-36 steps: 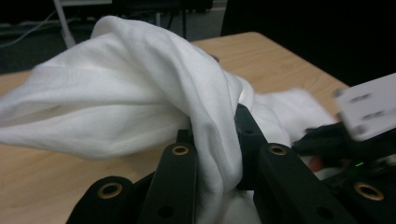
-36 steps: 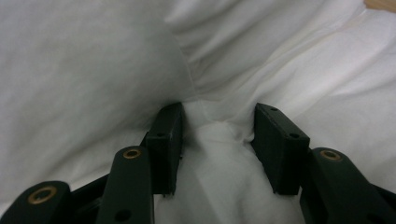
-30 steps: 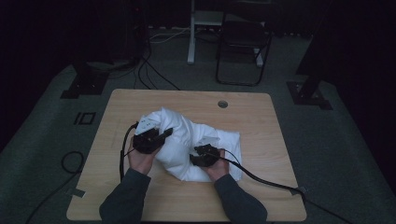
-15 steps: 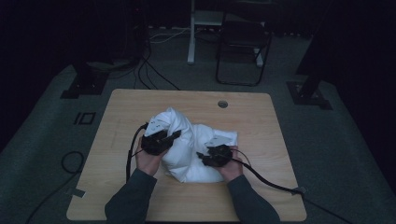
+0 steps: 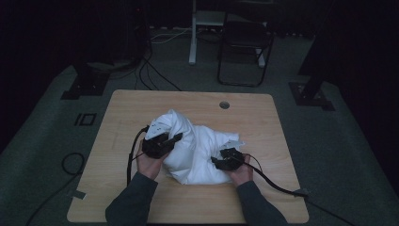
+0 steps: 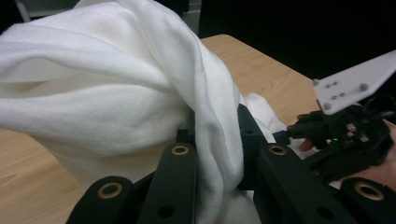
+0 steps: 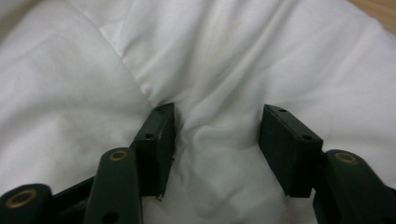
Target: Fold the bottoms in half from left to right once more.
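High view: table (image 5: 141, 197), pale wood, rectangular, with a round hole near its far edge; it bears the whole work. A chair (image 5: 244, 47) stands on the floor well beyond it.

White cloth (image 5: 197, 150), bulky and soft, heaped at the middle of the table between both hands. Its long axis runs on a diagonal, from a raised peak at the far left down to a flat tail at the near right; the peak points up and away from the person. It stands high on the left probably because a fold is pinched and lifted there, likely to shake out or gather the heap.

Left gripper (image 5: 162, 143), at the left flank of the heap. Left gripper view: jaws clamped tight on a hanging fold of the cloth (image 6: 205, 107), which drapes between them.

Right gripper (image 5: 226, 162), at the near right edge. Right gripper view: jaws parted, having just been opening, resting on the cloth (image 7: 219, 60) with a low ridge between them, not pinching it; probably seeking a fresh hold.
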A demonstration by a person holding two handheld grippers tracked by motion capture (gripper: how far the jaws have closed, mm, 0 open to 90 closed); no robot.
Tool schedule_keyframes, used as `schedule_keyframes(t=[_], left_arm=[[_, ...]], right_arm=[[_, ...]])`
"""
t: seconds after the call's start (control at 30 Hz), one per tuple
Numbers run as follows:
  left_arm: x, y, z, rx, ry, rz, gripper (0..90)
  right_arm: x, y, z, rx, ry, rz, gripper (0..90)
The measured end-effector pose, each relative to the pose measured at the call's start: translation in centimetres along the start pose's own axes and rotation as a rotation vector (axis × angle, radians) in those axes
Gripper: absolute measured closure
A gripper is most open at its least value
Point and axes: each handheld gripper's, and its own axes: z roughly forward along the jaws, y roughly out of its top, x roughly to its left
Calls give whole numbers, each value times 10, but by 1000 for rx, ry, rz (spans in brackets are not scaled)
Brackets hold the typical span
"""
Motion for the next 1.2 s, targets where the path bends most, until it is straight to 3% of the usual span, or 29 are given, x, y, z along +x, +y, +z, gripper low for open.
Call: schedule_keyframes(t=[0.2, 0.43, 0.5, 0.6, 0.67, 0.73, 0.77, 0.83, 0.9, 1.07, 1.2], left_arm=[[-4, 1, 0, -3, -5, 2, 821], [-10, 0, 9, 17, -19, 14, 821], [-11, -1, 11, 21, -24, 15, 821], [-13, -4, 12, 23, -29, 18, 821], [-13, -5, 12, 24, -31, 16, 821], [-14, -6, 13, 26, -33, 15, 822], [-14, -6, 13, 26, -33, 15, 821], [-17, -5, 16, 27, -40, 17, 821], [-21, -4, 18, 30, -47, 22, 822], [-36, 3, 25, 19, -96, 35, 826], [-52, 1, 42, 27, -142, 60, 825]], right_arm=[[12, 9, 12, -9, 45, -11, 460], [38, 22, 27, -14, 107, -74, 466], [39, 23, 25, -12, 122, -95, 463], [29, 21, 9, -74, 171, -53, 436], [22, 18, -3, -104, 143, -44, 436], [13, 13, -13, -103, 79, -46, 436], [13, 13, -13, -103, 79, -46, 436], [6, 5, -7, -29, 42, -40, 436], [9, 0, 3, 12, 44, -49, 433], [17, 3, 11, -20, 40, -70, 463], [19, 4, 13, -28, 53, -79, 463]])
